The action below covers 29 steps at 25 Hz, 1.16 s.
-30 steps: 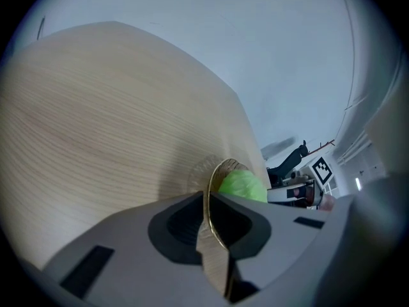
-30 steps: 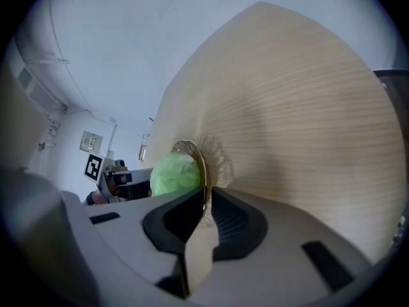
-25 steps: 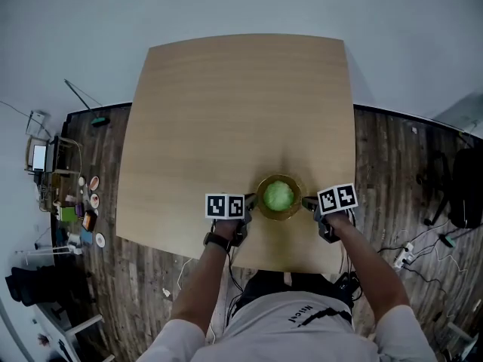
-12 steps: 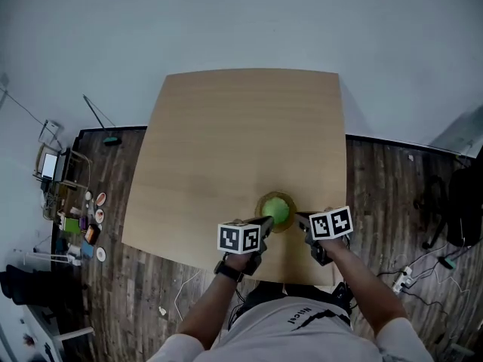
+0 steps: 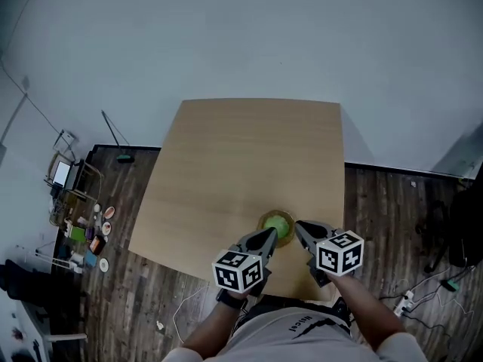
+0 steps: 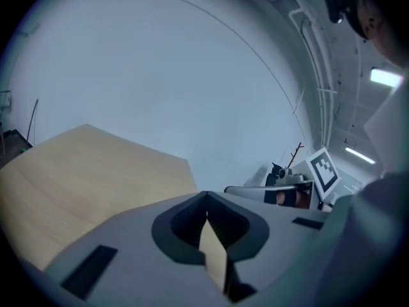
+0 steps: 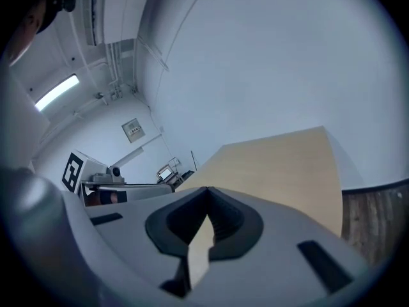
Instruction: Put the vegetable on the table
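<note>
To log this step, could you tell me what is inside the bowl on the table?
A round green vegetable, perhaps a lettuce head, lies in the brown bowl. It covers the bowl's bottom, so anything beneath is unseen.

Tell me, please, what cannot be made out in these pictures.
- Vegetable: in the head view it is too small to tell its kind; only a green colour shows.
- Bowl: in the head view the left gripper covers its near rim.
- Both gripper views: the bowl and vegetable are out of frame; each gripper's own shut jaws, as on the right gripper, fill the lower part.
- Floor items: in the head view they are too small.
</note>
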Available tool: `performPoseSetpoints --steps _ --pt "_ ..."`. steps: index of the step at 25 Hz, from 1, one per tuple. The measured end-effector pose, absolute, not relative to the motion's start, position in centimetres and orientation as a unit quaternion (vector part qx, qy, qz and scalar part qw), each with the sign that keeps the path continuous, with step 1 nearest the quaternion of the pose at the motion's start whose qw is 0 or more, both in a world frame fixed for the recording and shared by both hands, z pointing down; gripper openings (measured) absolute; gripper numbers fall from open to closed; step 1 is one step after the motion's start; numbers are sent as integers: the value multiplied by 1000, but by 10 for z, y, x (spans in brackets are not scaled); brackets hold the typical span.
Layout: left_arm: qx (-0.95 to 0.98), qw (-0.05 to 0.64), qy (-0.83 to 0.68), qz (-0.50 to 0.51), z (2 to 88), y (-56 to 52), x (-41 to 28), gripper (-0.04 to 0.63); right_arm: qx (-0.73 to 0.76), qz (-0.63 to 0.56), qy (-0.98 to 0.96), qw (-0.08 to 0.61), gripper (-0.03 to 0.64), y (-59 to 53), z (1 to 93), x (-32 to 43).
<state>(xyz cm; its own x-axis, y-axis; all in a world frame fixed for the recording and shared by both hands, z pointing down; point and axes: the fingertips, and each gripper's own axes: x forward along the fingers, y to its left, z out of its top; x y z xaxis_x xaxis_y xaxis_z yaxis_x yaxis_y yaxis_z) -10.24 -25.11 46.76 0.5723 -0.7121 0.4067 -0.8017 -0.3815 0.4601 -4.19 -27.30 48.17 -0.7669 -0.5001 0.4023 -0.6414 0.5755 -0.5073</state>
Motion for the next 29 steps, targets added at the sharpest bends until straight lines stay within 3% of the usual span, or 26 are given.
performPoseSetpoints --steps 12,29 --pt "847 226 -482 3 390 -231 -95 14 340 184 -922 24 12 -255 384 -33" --pt "845 214 -490 4 387 -224 -102 14 342 168 -924 25 12 -250 383 -40"
